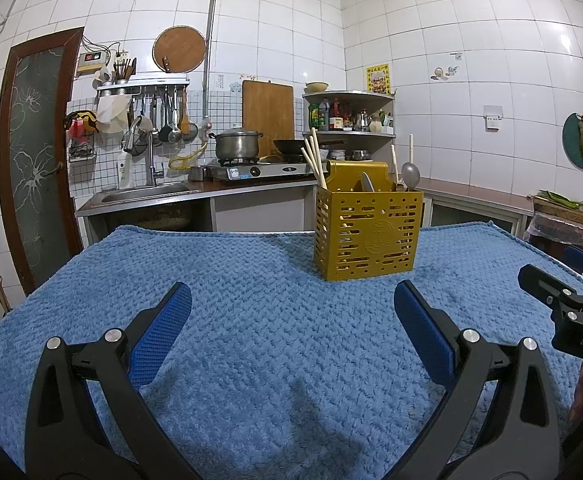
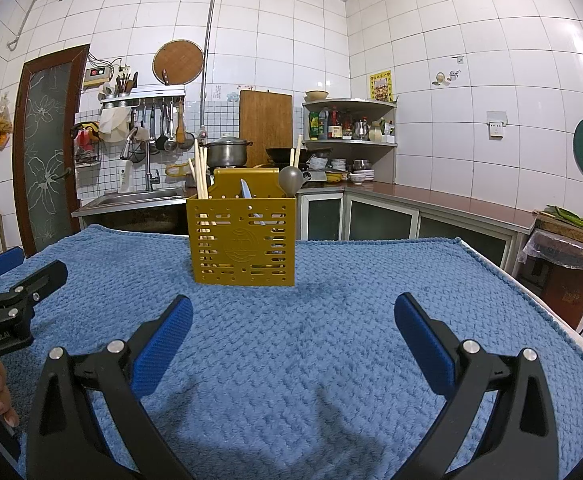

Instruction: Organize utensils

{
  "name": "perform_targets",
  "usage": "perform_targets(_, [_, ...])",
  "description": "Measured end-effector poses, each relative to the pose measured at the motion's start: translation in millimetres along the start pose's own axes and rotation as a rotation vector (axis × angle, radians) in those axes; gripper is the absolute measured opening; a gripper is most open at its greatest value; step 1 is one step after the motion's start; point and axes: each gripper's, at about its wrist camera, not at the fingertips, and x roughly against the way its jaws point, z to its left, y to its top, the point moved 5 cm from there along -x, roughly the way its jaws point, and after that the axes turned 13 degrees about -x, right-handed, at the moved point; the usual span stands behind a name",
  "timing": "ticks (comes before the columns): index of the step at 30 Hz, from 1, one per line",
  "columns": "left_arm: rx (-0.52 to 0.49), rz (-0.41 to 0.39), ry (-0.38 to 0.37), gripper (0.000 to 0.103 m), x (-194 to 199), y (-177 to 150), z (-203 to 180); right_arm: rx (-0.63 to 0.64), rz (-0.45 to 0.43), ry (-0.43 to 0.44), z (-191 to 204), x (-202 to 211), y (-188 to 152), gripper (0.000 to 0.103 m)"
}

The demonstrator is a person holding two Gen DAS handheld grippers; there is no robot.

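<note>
Underneath everything lies a blue knitted-texture blanket covering a table, in a white-tiled kitchen with a steel sink, a gas stove and a corner shelf of bottles behind. One mustard-yellow perforated metal utensil holder stands upright near the far edge of the blanket; it is the landmark. Inside it, several pale wooden chopsticks lean at its left end, one grey metal spoon rises at its right end, and a blade-like utensil sits between them; the exact chopstick count cannot be told. Nearer than the holder, well apart from it, the left gripper hovers with its two blue-padded fingers spread wide, holding nothing. The right gripper does likewise, fingers wide apart and empty. Each gripper's black body shows at the edge of the other's view: "GenRobot.AI" reads on the left one, "DAS" on the right. A round emblem marks the holder's front.
</note>
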Motion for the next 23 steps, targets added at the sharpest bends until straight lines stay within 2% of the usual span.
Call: perform_targets(23, [-0.004,-0.004,-0.014,0.098,0.0,1.6,-1.8,0.001,0.000,0.000,0.3,0.2,-0.3,0.098])
